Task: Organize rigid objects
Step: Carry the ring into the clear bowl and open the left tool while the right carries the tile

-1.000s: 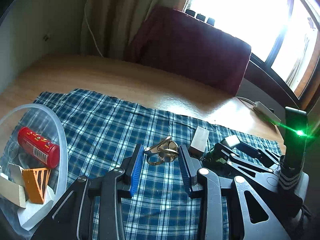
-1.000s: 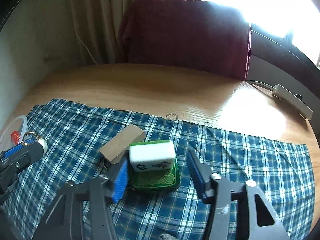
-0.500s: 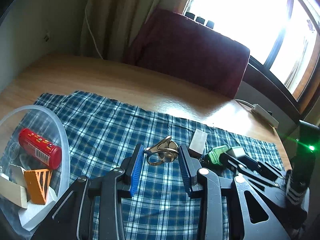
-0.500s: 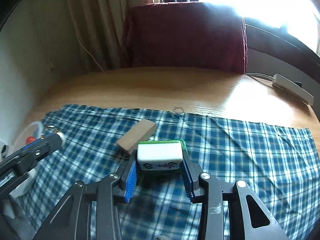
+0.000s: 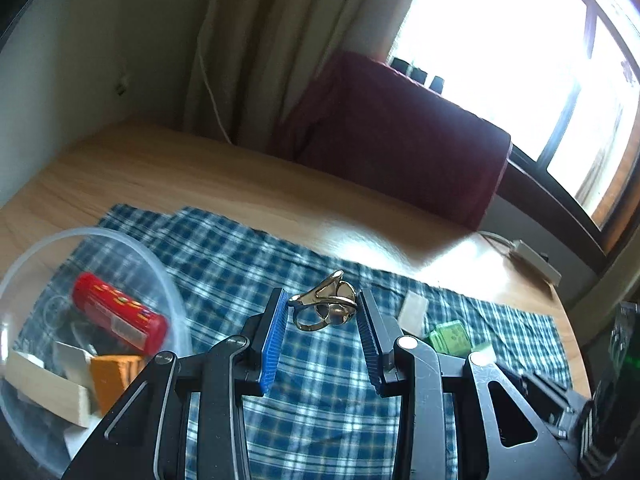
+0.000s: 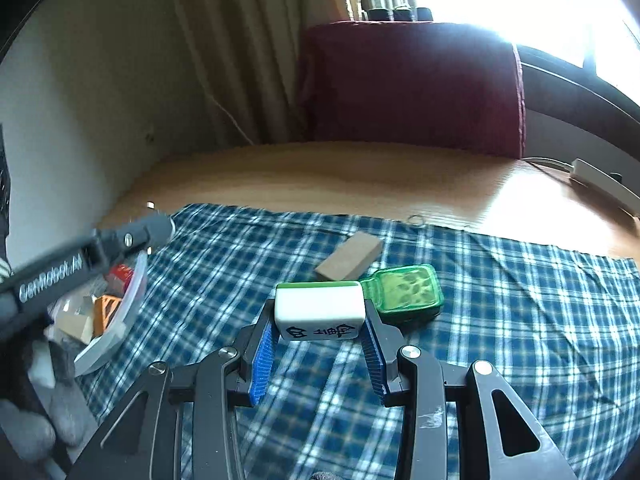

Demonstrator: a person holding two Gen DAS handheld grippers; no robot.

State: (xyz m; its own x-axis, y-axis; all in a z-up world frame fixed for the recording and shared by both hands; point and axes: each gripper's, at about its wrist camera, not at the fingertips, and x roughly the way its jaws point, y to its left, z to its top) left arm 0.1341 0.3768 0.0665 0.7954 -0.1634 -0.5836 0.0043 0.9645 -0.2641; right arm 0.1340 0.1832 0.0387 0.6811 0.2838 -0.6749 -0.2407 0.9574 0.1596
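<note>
My left gripper (image 5: pixel 322 312) is shut on a gold metal puzzle ring (image 5: pixel 324 307), held above the blue plaid cloth (image 5: pixel 224 256). To its left sits a clear plastic bowl (image 5: pixel 168 292) holding a red tube (image 5: pixel 118 312), an orange block (image 5: pixel 114 376) and a pale wooden block (image 5: pixel 44 388). My right gripper (image 6: pixel 320 316) is shut on a white mahjong tile with a green back (image 6: pixel 320 310), lifted off the cloth (image 6: pixel 520 320). A green plastic case (image 6: pixel 404 290) and a brown wooden block (image 6: pixel 350 256) lie on the cloth behind the tile.
A dark red cushion (image 6: pixel 412 88) stands at the back of the wooden table (image 6: pixel 320 176). A white power strip (image 6: pixel 600 184) lies at the far right. The left gripper's arm (image 6: pixel 80 264) crosses the left side above the bowl (image 6: pixel 132 300). Curtains hang behind.
My right gripper closed on the mahjong tile and lifted it off the green case. My left gripper, holding the ring, rose and moved toward the bowl.
</note>
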